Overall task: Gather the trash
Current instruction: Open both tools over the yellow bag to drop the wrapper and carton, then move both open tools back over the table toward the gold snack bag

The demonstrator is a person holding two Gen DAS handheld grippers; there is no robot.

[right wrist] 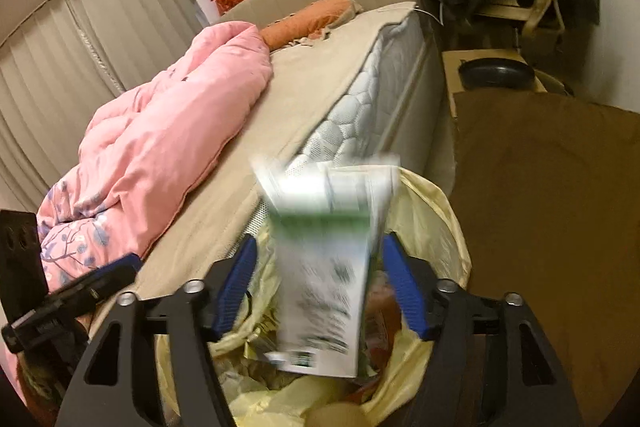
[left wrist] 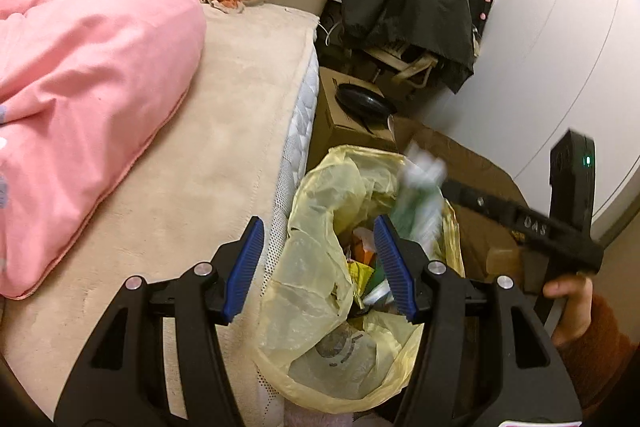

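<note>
A bin lined with a yellow plastic bag [left wrist: 316, 291] stands on the floor against the bed's side, with wrappers and scraps inside. My left gripper [left wrist: 318, 223] hovers over its left rim, open and with nothing between its pads. A white and green carton [right wrist: 324, 267], motion-blurred, hangs upright between the blue pads of my right gripper [right wrist: 320, 241], directly over the yellow bag [right wrist: 432, 211]. Gaps show on both sides of the carton, so the pads do not press it. In the left wrist view the carton [left wrist: 420, 195] sits above the bag's far rim.
A bed with a beige sheet [left wrist: 224, 131] and a pink duvet [left wrist: 88, 75] fills the left. Behind the bin stand a cardboard box [left wrist: 344, 131] bearing a black dish, a brown cloth [right wrist: 552, 187] and dark fabric draped over a chair [left wrist: 408, 3]. A hand [left wrist: 572, 307] holds the right gripper.
</note>
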